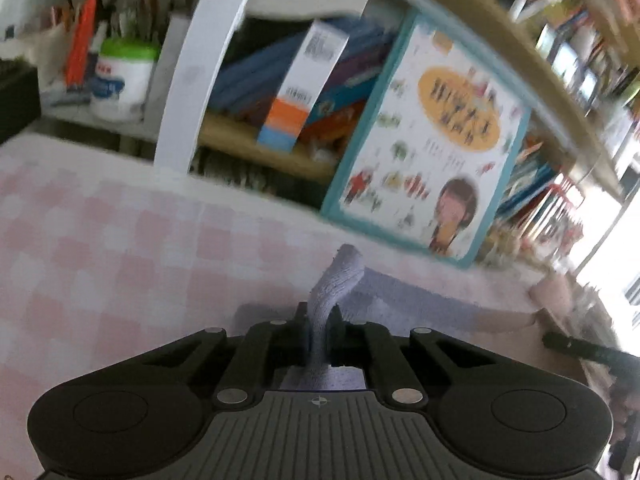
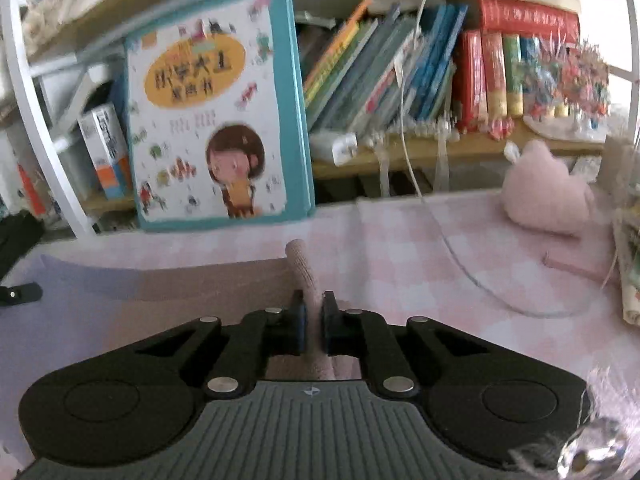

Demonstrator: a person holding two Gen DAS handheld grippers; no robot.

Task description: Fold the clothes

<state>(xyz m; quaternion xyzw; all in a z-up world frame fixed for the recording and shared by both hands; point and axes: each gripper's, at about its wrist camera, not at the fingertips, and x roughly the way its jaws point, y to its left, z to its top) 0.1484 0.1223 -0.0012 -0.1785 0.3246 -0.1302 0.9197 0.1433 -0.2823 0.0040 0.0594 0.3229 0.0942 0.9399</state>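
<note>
Clothes: we are pinching the soft, light knit garment (image 1: 340, 276) by its edges, left tool (image 1: 320, 320) and right tool (image 2: 314, 308) both clamping fabric at twelve o'clock.

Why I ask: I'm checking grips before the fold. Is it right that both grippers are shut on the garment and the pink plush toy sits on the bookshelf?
Not quite. The left gripper and right gripper pinch the garment, but the right wrist view shows the plush toy on the checked tablecloth, below the bookshelf.
</note>
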